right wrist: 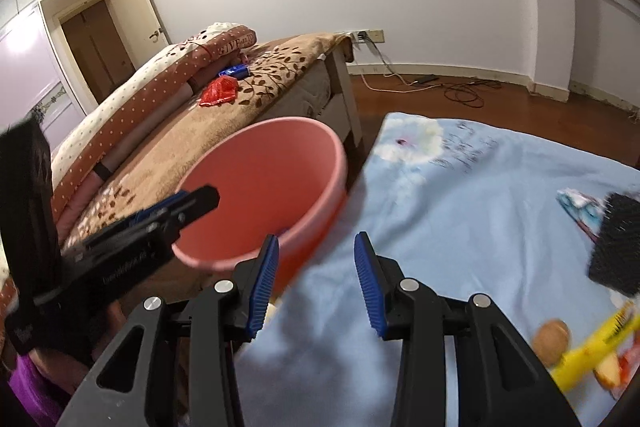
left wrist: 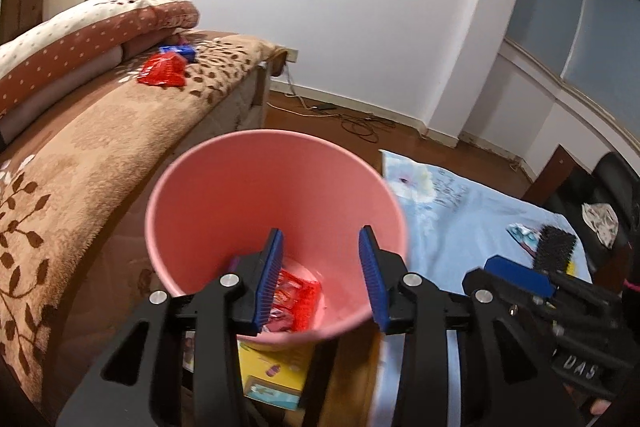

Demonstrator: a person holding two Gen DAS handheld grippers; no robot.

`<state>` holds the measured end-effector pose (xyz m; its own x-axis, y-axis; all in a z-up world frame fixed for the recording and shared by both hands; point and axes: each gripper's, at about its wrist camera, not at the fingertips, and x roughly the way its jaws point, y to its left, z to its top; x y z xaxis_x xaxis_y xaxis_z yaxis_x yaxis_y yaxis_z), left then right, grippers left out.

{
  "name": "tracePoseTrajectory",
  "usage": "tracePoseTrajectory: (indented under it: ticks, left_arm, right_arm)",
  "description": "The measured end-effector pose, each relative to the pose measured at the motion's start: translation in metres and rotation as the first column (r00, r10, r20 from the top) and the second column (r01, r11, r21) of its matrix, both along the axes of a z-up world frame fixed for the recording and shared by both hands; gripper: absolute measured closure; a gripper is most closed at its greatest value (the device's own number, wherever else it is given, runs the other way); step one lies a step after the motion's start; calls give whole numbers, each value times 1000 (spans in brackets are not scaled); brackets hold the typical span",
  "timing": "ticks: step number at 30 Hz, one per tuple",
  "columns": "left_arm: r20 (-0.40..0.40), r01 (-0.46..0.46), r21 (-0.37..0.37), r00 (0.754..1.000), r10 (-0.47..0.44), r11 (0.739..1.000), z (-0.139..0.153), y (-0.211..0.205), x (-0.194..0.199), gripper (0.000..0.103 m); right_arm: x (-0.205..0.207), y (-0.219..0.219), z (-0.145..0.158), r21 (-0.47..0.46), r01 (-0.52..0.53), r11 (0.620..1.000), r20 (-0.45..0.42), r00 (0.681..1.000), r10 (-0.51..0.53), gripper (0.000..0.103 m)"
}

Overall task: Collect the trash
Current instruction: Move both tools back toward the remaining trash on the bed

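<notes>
Both tongs released, nothing between the jaws: left tongs [left wrist: 320,267] above pink bin [left wrist: 276,163], red wrapper [left wrist: 296,301] inside. Next red wrapper [left wrist: 164,69] on bed [left wrist: 100,147]; approach low, pinch its edge.

"GIVE" shows on the folded quilt [right wrist: 224,45]; "DAS" on the right gripper [left wrist: 516,273].

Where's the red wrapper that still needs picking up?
On the bed's brown leaf-print blanket, beside a blue packet and the folded quilt: red wrapper, upper left in both views.
</notes>
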<state>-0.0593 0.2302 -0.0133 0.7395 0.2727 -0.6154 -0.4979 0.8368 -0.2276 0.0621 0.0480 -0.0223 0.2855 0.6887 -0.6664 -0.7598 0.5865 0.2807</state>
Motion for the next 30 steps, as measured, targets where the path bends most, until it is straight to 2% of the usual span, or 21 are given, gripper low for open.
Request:
tracePoseTrajectory:
  ticks: [8, 11, 15, 16, 19, 24, 25, 28, 30]
  left_arm:
    - [-1, 126, 25, 992, -126, 992, 9, -47, 13, 64]
    - [10, 204, 14, 979, -204, 979, 12, -67, 20, 64]
    - [23, 338, -9, 941, -338, 941, 16, -98, 34, 64]
    - [18, 397, -15, 918, -396, 918, 17, -112, 41, 64]
    - [-2, 487, -17, 873, -487, 873, 18, -139, 57, 64]
    - [-29, 620, -77, 782, -623, 781, 14, -181, 92, 64]
    - [-42, 655, -84, 750, -660, 751, 11, -193, 102, 64]
    - [-80, 698, -54, 709, -700, 714, 2, -218, 118, 64]
    - [-113, 710, -45, 695, -710, 703, -7, -227, 126, 64]
  right_arm:
    - [-10, -80, -6, -49, 95, 994, 36, 995, -94, 64]
    - [-6, -120, -9, -62, 169, 984, 32, 985, -167, 64]
    - [4, -182, -12, -75, 299, 951, 19, 954, -298, 64]
    - [7, -200, -12, -78, 336, 939, 15, 942, -336, 64]
    - [14, -235, -12, -86, 406, 910, 17, 914, -406, 64]
    - [23, -280, -10, -69, 491, 868, 32, 871, -490, 59]
    - [24, -286, -11, -65, 500, 864, 33, 866, -499, 58]
    - [27, -299, -14, -58, 517, 854, 22, 856, -517, 58]
    - [28, -302, -18, -62, 522, 851, 14, 853, -522, 57]
